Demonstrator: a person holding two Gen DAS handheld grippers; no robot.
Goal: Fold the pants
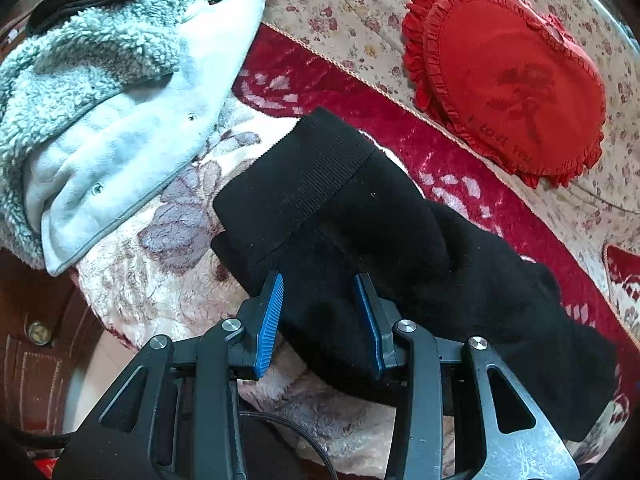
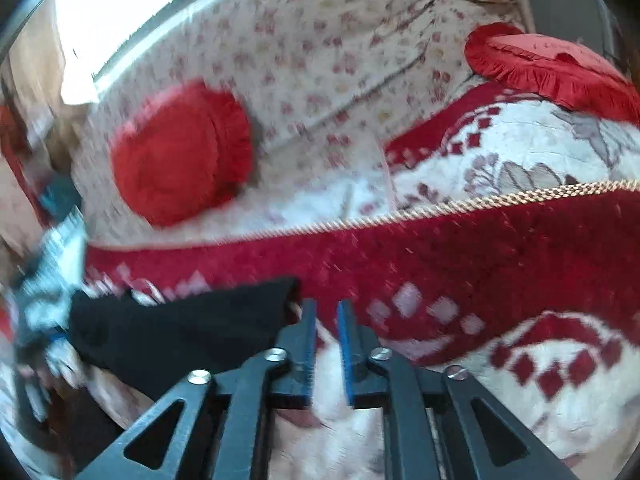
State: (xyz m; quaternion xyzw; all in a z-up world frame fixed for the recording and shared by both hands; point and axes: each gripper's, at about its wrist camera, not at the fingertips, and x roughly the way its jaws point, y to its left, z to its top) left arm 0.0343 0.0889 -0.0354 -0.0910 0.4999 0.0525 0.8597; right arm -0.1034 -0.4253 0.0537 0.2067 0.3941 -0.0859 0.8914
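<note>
The pants (image 1: pixel 360 240) are lying on a red and cream blanket (image 1: pixel 168 280), already gathered into a thick black bundle with a ribbed band (image 1: pixel 304 168) turned up at the far end and the rest trailing toward the lower right of the left wrist view. The left gripper (image 1: pixel 319 280) is hanging over the near part of that bundle with its jaws spread wide, the blue pads (image 1: pixel 270 320) standing on either side of the cloth but pinching nothing. In the right wrist view, which is blurred, one black end of the pants (image 2: pixel 192 328) is showing just left of the right gripper (image 2: pixel 323 308), whose jaws are standing a narrow gap apart and holding nothing. Judging by this, at least one fold seems made and the person is working toward the next grasp, or the smoothing of the stack. The next move probably calls for the left gripper to drop onto the near edge and close through all layers, while the right one swings left to catch the loose end, so both lift evenly. A fleece jacket (image 1: pixel 112 92) is lying near the band at upper left, and a red heart cushion (image 1: pixel 516 80) is resting well beyond on a floral sheet (image 1: pixel 352 12).
</note>
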